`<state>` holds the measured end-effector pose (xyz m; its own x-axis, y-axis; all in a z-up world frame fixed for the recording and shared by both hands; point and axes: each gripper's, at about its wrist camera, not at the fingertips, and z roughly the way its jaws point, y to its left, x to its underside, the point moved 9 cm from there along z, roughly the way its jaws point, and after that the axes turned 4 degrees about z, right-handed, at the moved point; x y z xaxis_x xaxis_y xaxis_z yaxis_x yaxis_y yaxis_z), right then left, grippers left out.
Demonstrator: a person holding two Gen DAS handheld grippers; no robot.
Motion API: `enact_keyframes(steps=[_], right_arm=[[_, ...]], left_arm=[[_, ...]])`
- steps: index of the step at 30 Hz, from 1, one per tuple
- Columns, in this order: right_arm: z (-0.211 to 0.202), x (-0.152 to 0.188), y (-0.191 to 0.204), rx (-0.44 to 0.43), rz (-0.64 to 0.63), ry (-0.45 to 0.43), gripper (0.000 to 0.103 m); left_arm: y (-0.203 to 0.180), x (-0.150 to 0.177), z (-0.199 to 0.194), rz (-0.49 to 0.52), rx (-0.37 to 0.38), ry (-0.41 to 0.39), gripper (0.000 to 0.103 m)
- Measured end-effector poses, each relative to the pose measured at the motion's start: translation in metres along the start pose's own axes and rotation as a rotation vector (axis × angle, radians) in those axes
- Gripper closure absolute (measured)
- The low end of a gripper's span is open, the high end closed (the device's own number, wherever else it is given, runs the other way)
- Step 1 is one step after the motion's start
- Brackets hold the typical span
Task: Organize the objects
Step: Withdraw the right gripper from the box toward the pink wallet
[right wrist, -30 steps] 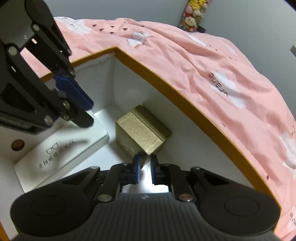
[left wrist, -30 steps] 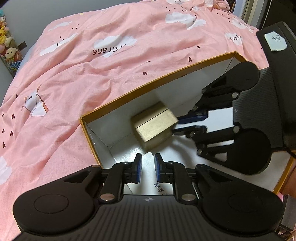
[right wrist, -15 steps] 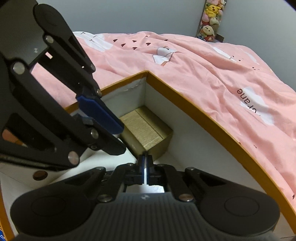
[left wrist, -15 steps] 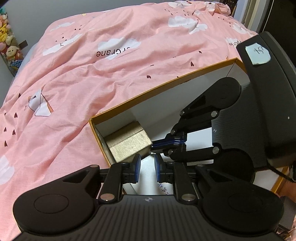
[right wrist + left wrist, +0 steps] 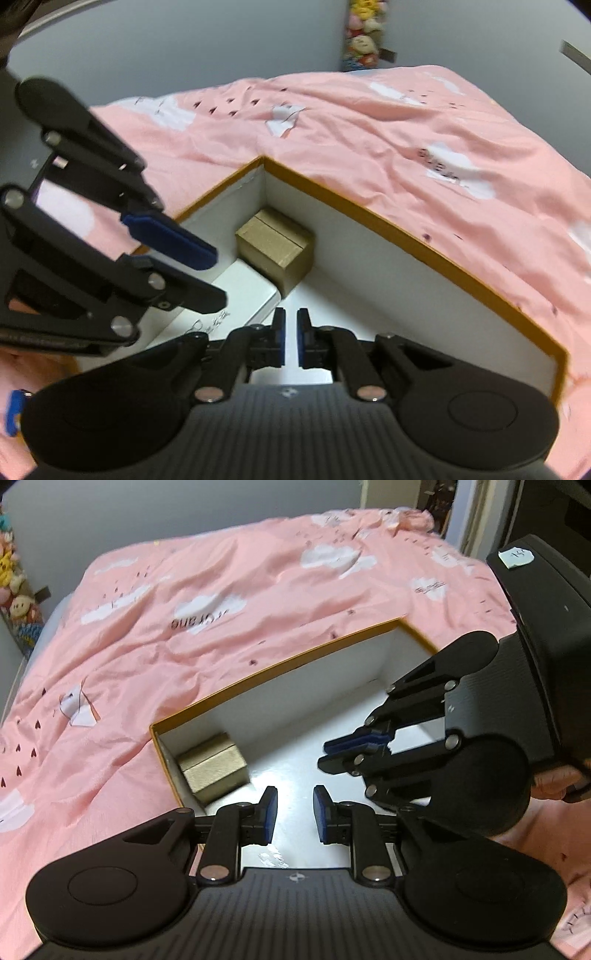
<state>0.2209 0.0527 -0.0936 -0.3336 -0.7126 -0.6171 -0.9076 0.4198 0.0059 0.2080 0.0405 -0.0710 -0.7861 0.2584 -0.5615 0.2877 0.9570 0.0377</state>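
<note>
Change since before: your gold cardboard cube box [image 5: 214, 770] now sits tucked into the far-left corner of the orange-rimmed white-lined open box [image 5: 280, 672]; a second ago it lay tilted mid-floor at your right tool's tips.
Left gripper [image 5: 294, 812]: released; its jaws have just been opening, nothing between the blue pads, and you have pulled it up and back.
Right gripper [image 5: 291, 339]: clenched on nothing in the left view; in its own view a thin slit shows between the pads.
Gold box from your left tool: ahead and left, apart from the pads.
Gold box from your right tool: straight ahead, beyond the tips.
White flat case with printed glasses [image 5: 236, 299]: left of your right tips, beside the gold box.
Pink cloud-print bedspread [image 5: 207, 602]: under the big box.
</note>
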Motion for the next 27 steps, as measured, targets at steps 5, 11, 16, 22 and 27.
enact_keyframes(steps=[5, 11, 16, 22, 27], right_arm=[[-0.051, 0.020, 0.001, 0.059, 0.110, -0.044, 0.076], [-0.096, 0.058, 0.014, 0.077, 0.243, -0.058, 0.076], [-0.113, 0.106, 0.019, 0.141, 0.375, -0.034, 0.076], [-0.117, 0.169, 0.022, 0.187, 0.508, 0.029, 0.069], [-0.123, 0.209, 0.022, 0.225, 0.579, 0.094, 0.065]], left_arm=[[-0.025, 0.016, -0.030, -0.026, 0.060, -0.038, 0.076], [-0.057, 0.047, -0.035, -0.060, 0.145, -0.018, 0.076], [-0.077, 0.073, -0.022, -0.080, 0.195, 0.038, 0.074], [-0.100, 0.086, -0.005, -0.102, 0.264, 0.058, 0.070], [-0.118, 0.091, 0.005, -0.074, 0.258, 0.072, 0.070]])
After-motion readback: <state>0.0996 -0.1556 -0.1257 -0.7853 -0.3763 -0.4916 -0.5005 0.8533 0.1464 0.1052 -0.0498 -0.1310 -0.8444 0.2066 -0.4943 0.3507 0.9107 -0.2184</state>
